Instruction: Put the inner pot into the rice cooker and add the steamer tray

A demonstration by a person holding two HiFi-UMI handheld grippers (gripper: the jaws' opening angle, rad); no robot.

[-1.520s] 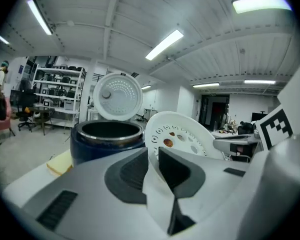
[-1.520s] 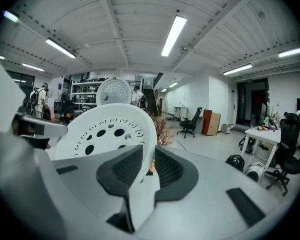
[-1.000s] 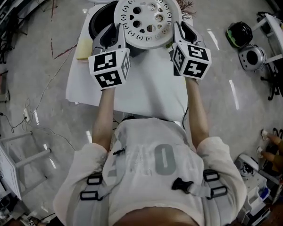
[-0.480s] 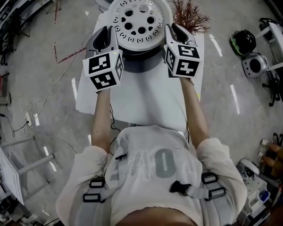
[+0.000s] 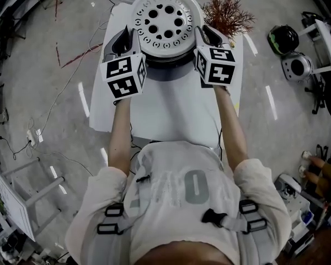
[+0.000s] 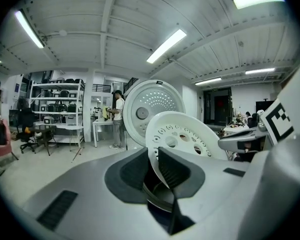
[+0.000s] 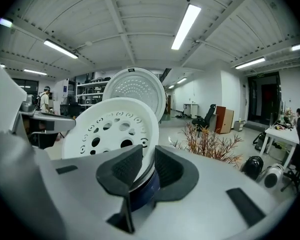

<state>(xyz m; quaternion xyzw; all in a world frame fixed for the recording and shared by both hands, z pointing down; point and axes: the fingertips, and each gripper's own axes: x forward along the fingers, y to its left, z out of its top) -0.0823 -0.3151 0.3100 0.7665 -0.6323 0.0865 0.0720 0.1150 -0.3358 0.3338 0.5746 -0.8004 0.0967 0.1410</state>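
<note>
There is one steamer tray (image 5: 166,21), white, round and full of holes, and two grippers, one rice cooker and one table.

The left gripper (image 5: 133,36) has its jaws drawn narrow on the tray's left rim, and the right gripper (image 5: 202,35) pinches the opposite rim the same way. In both gripper views the thin white edge sits pressed between the dark pads. So the tray spans the gap between the two tools, roughly level, with its holes facing up.

The rice cooker (image 5: 154,66) lies directly under the tray, below and between the jaws. Its open lid (image 6: 152,109) stands upright just beyond the tray's far edge. A dark curved rim shows just under the tray at each pair of jaws. Whether that is the pot or the cooker body cannot be told.

A dried reddish plant (image 5: 227,12) stands just outside the right gripper. The table (image 5: 174,112) is bare behind both grippers, and its left edge runs close outside the left gripper.
</note>
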